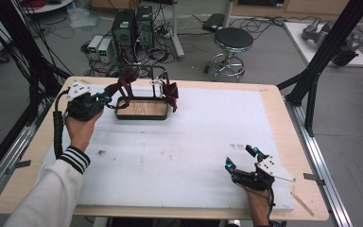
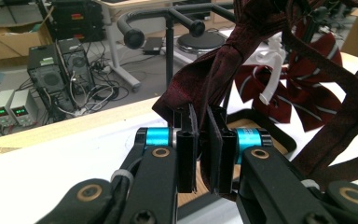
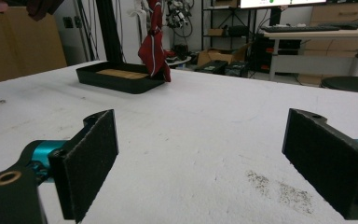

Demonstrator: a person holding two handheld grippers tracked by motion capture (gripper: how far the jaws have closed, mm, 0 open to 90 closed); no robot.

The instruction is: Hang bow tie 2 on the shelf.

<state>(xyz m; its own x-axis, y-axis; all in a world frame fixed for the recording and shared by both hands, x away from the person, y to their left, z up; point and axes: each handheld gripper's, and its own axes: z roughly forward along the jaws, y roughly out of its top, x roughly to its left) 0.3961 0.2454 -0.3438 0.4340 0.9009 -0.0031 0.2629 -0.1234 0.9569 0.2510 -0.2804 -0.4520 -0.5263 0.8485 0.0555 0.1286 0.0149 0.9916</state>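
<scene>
Black foam pads on the right gripper (image 1: 240, 158) sit wide apart with nothing between them, parked low over the white table mat (image 1: 179, 156) at the near right corner, and in the right gripper view you're basically looking across bare mat with some grey smudges. Further up on the left side, the left gripper (image 1: 108, 99) is clamped tight on a dark maroon tie (image 2: 223, 60); in the left gripper view the two pads are pinched nearly together with the fabric squeezed in the gap, so that one's definitely gripping. The tie's long axis runs up and away from the jaws at a slant, rising toward the upper right of that view, and more of the strap loops back down on the right side of the frame. From the high view the tie stretches from the jaws up and to the right, toward the top of a small stand, so it's tilted rather than hanging straight. Just past the gripper sits a black tray (image 1: 121, 115) with a wooden bottom, near the far edge of the mat. Behind the tray, a striped maroon bow tie (image 2: 307, 100) hangs on a white hook (image 2: 272, 77) off the stand. Beyond the table there's a round stool (image 1: 233, 39) and some computer towers (image 1: 132, 26) on the floor with a mess of cables.
</scene>
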